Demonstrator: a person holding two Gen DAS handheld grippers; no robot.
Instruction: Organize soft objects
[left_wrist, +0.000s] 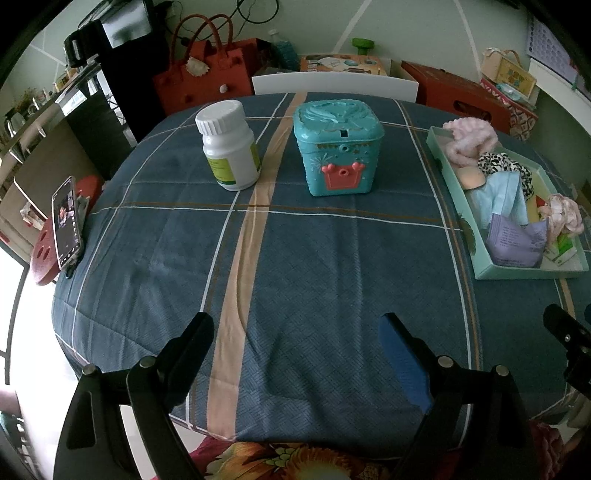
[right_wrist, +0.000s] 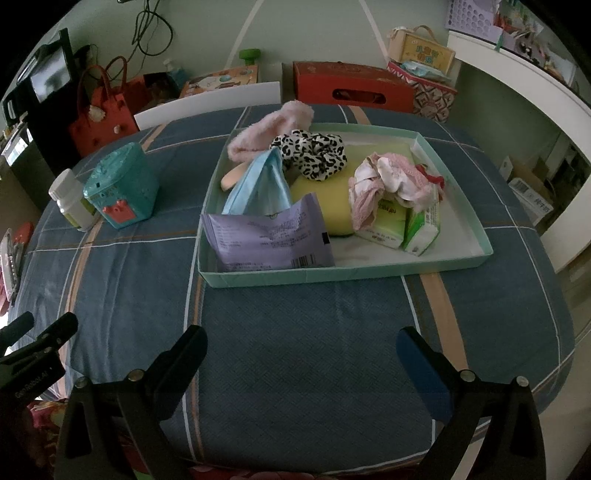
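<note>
A mint-green tray (right_wrist: 369, 275) (left_wrist: 517, 274) on the blue plaid cloth holds the soft things: a pink fuzzy headband (right_wrist: 266, 125), a leopard-print scrunchie (right_wrist: 314, 155), a light blue face mask (right_wrist: 258, 188), a purple wipes pack (right_wrist: 269, 236), a yellow sponge (right_wrist: 332, 206), a pink crumpled cloth (right_wrist: 388, 181) and green tissue packs (right_wrist: 402, 229). My right gripper (right_wrist: 301, 356) is open over bare cloth in front of the tray, holding nothing. My left gripper (left_wrist: 297, 339) hangs open over bare cloth, left of the tray, also without anything in it.
A white pill bottle (left_wrist: 229, 147) and a teal toy box (left_wrist: 338, 146) stand upright at the far middle of the table. A phone on a stand (left_wrist: 66, 225) sits at the left edge. A white chair back (left_wrist: 334, 85), red bags and boxes lie beyond.
</note>
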